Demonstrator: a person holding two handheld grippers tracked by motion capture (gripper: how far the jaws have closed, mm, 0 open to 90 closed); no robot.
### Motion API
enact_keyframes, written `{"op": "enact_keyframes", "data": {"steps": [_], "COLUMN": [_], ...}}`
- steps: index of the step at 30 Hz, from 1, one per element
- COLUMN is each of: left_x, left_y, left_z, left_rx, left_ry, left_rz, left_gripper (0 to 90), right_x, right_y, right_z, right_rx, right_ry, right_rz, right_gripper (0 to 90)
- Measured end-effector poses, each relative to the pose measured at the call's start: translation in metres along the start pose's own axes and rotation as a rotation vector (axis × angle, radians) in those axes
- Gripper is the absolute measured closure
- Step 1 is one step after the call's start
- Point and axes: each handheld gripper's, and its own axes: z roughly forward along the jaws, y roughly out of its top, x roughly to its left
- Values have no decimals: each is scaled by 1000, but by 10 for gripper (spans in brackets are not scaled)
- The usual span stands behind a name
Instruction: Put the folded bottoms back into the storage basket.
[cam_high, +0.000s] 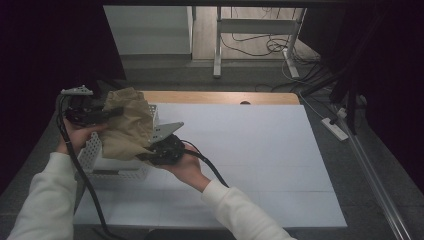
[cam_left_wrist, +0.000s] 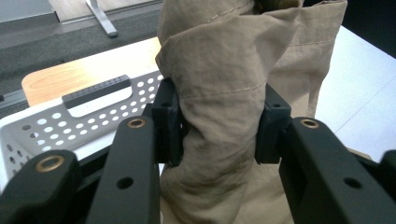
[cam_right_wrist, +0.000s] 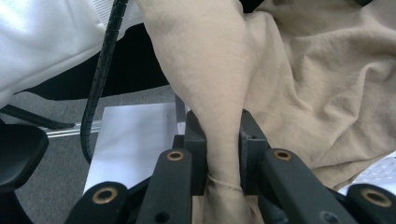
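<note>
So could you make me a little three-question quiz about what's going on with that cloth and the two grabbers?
1. True or false: both the left gripper and the right gripper are shut on the tan cloth.
2. The cloth hangs over which thing? A) a white perforated basket B) a metal bucket C) a cardboard box
3. In a word, what colour are the person's sleeves?

Key
1. True: each pair of fingers pinches a bunched fold of cloth.
2. A: the basket sits at the table's left side, under the lifted cloth.
3. White.
</note>
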Motion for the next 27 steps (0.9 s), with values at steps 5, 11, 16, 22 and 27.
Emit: {"op": "enact_keyframes", "data": {"steps": [5,11,16,22,27], "left_x": [4,10,18,29,37], "left_y": [0,0,0,-2,-5], "left_z": [-2,-3,-2,1,5], "left_rx": [5,9,21,56,79], "left_ry": [10,22,33,53,62], "left_rz": [1,2,-3,-3,-6], "left_gripper": [599,599,599,599,599], "right_x": [-2,-3,-6,-11,-14], "right_y": [3,7,11,11,11], "right_z": [5,14,24,39,52], "right_rx": [6,17,27,46,48], "right_ry": [-1,-2,-2,10,16], "right_rz": [0,-3,-8,-1,8], "right_gripper": [777,776,776,776,776]}}
